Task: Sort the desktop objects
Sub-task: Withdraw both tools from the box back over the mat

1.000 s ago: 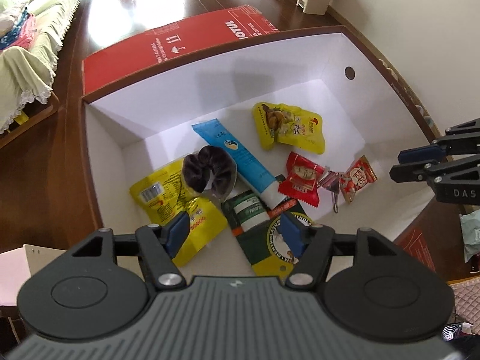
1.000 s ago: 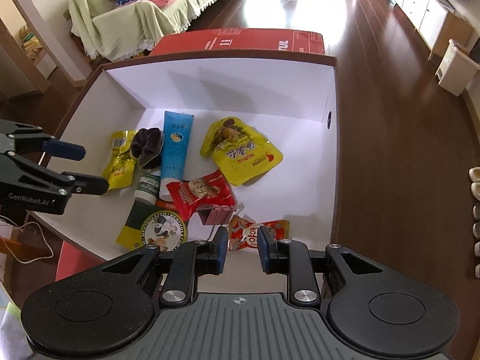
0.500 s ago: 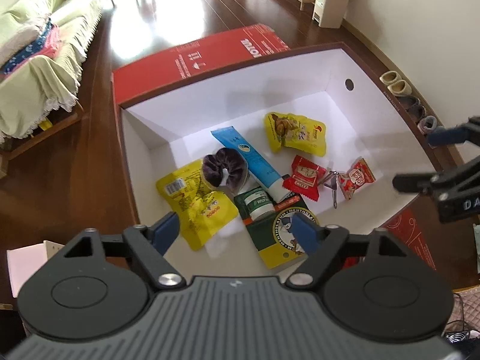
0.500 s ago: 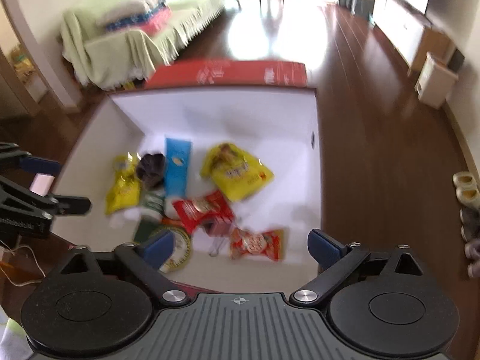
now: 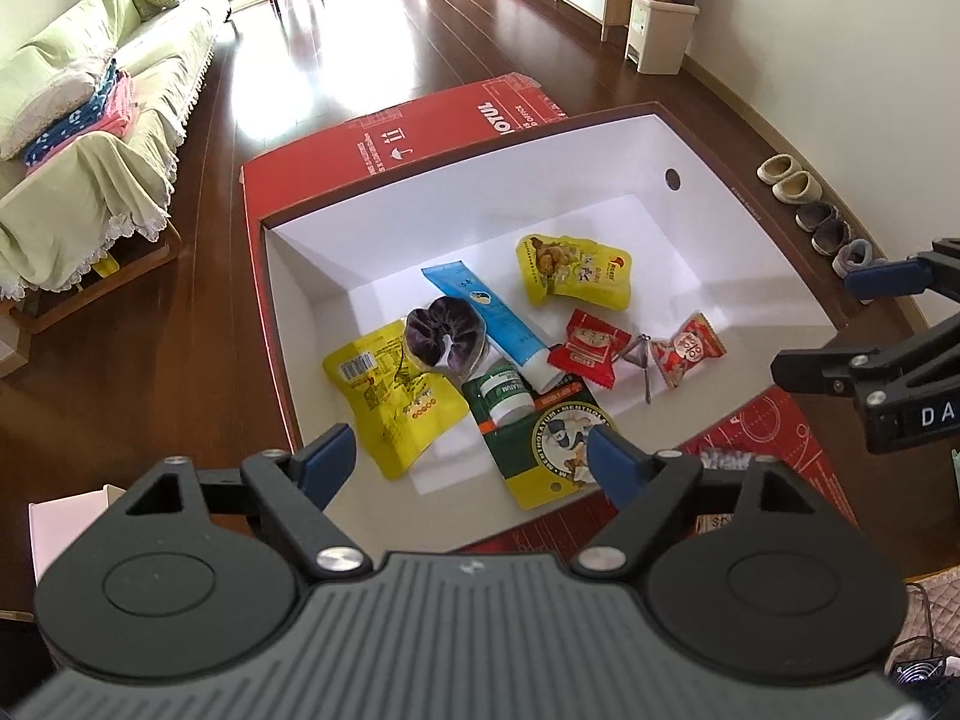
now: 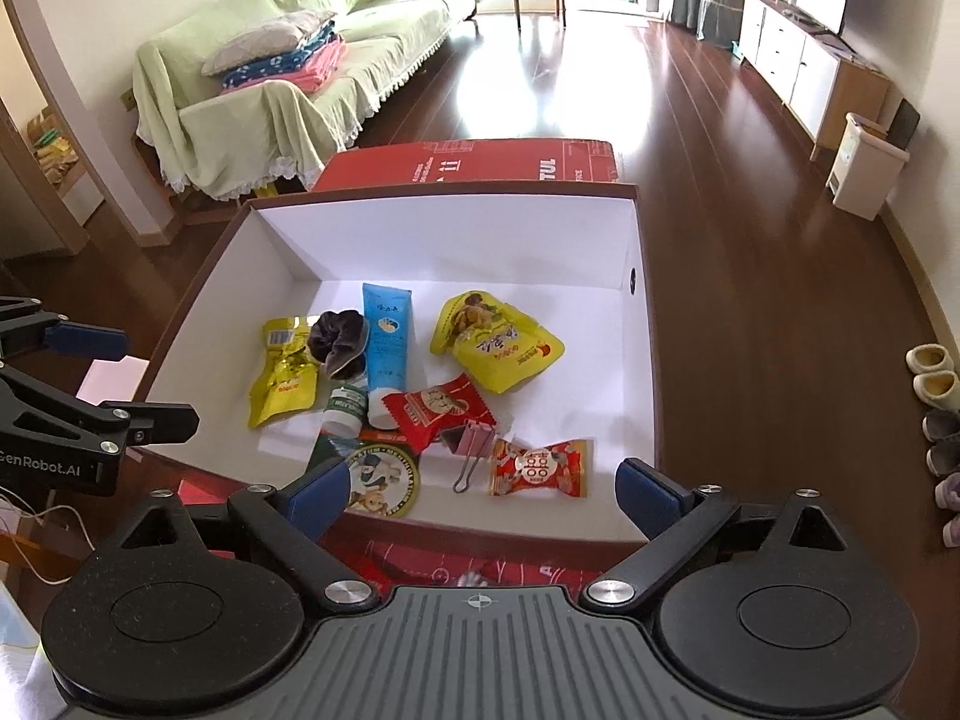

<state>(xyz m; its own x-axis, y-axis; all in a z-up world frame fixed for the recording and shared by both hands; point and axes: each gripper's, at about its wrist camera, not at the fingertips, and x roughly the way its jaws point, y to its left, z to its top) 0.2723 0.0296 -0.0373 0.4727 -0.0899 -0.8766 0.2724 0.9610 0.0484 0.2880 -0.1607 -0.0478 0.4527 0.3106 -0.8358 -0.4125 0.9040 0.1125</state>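
A white-lined cardboard box holds several items: a blue tube, a dark scrunchie, yellow snack bags, a red packet, a wrapped candy, a pink binder clip, a green jar and a green-yellow card. My left gripper hangs open above the box's near edge, holding nothing. My right gripper is open too, above the candy's side of the box.
The box stands on a dark wooden floor with a red flap behind it. A sofa with folded cloths is far left, a bin and shoes along the right wall.
Both grippers have risen and drawn back from the box. The right gripper, nearly shut a second ago, has spread wide; the left has widened too. The items lie as before.
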